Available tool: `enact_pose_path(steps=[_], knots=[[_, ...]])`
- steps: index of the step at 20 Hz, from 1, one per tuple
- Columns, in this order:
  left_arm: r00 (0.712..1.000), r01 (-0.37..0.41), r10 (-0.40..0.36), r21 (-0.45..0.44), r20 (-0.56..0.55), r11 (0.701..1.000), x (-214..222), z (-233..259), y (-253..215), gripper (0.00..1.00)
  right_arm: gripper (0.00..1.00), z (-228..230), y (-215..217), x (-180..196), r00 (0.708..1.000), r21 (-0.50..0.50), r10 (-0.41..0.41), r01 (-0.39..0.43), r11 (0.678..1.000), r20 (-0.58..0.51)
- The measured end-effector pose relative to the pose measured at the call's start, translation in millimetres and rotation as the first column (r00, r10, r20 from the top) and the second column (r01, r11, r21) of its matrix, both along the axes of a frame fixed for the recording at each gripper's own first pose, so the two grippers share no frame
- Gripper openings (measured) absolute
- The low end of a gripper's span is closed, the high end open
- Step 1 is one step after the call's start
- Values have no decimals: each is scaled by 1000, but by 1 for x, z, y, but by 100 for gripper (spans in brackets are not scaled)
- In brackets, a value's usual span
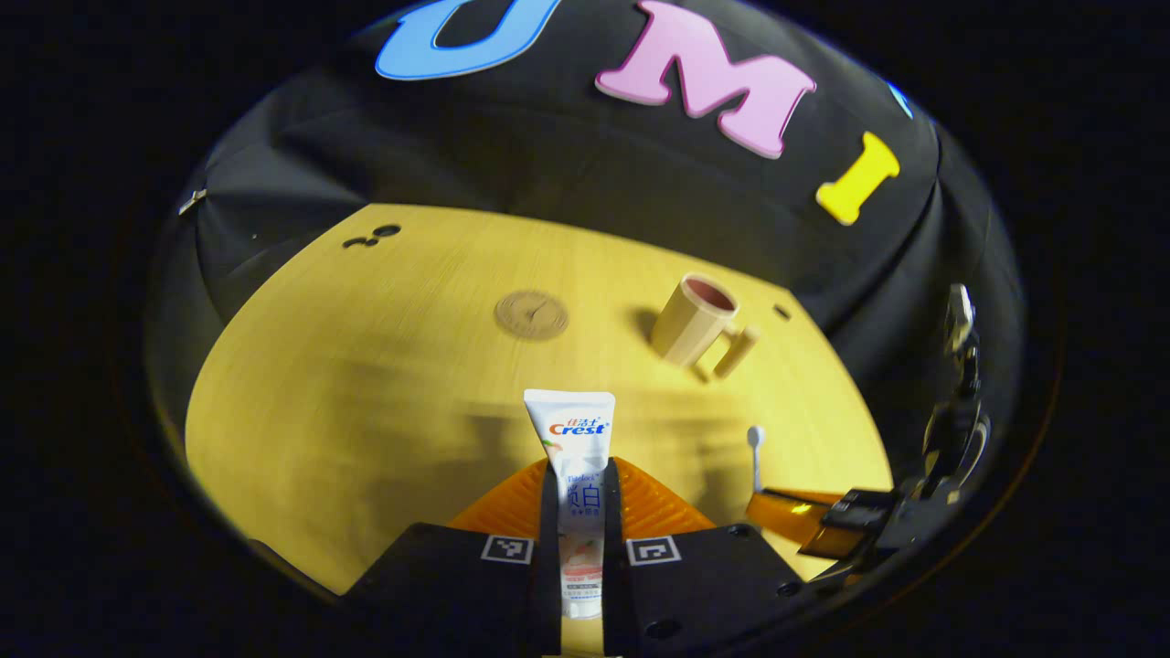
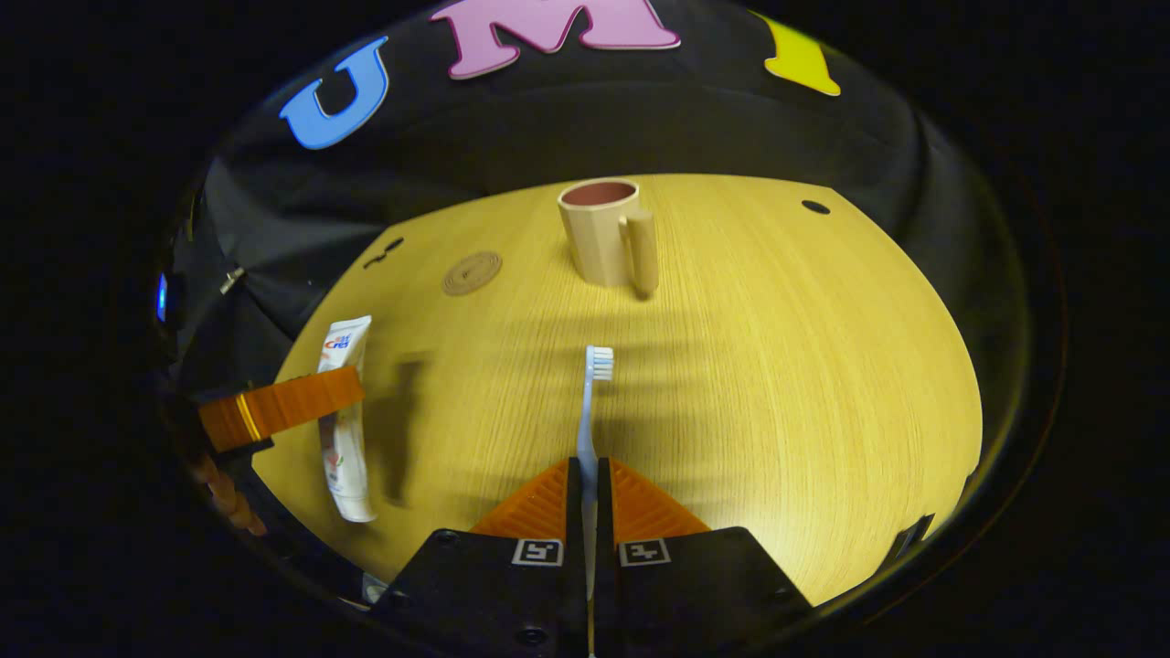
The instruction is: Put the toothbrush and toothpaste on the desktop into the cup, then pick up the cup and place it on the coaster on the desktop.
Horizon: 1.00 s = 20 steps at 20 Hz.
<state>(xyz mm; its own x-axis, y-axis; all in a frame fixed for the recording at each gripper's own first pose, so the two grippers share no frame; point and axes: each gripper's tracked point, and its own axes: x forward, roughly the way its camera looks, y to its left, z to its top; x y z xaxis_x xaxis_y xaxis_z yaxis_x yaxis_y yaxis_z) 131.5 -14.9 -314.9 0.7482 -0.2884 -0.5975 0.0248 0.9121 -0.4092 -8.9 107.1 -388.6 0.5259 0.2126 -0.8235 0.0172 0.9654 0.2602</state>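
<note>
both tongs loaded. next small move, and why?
Probably carry the right tongs forward to the upright beige plastic cup and tip the pale blue toothbrush in. Both tongs look shut on their loads, with the left tongs holding the white toothpaste tube, the cup's mouth is open, and the round brown coaster comes later.

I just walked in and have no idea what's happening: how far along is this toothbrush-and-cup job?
Early. Nothing is in the beige plastic cup with a handle yet. In hand: the left gripper grips the white toothpaste tube, and the right gripper grips the light blue toothbrush, both lifted. Left: drop both into the cup, then carry it onto the round brown coaster, which is bare on the wooden desktop.
</note>
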Motion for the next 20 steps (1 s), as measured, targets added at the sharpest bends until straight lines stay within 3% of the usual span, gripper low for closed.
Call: enact_pose_path(steps=[4,9,14,20], knots=[[963,-36,80,-171,259,985,78,92,-32,22,7,38,-25,20,993,71,-63,56,996,101],[878,12,89,-209,470,978,149,146,-75,22,7,59,-49,28,987,142,-86,66,988,137],[850,-11,92,-157,518,988,200,130,-101,23,7,60,-64,34,986,164,-66,40,986,156],[851,-71,127,-127,510,989,251,86,-112,22,7,52,-73,43,987,191,-44,14,981,157]])
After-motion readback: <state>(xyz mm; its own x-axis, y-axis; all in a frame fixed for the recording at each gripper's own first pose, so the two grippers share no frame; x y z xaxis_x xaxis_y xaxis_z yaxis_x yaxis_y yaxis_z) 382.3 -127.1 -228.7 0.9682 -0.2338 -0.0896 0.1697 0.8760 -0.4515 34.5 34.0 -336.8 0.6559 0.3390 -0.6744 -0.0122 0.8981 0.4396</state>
